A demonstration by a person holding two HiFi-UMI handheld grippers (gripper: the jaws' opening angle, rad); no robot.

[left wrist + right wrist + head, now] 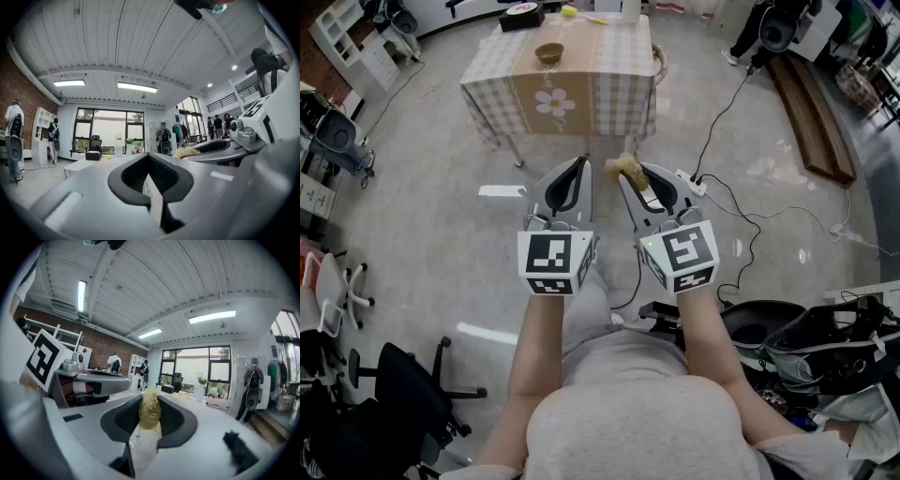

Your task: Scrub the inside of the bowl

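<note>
One bowl [549, 52] on checked table [619, 75]

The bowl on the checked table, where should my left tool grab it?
Probably its rim, on the left side, from above: the bowl sits upright, mouth open, with nothing close beside it. The left tool is shut and empty, so open it first.
</note>
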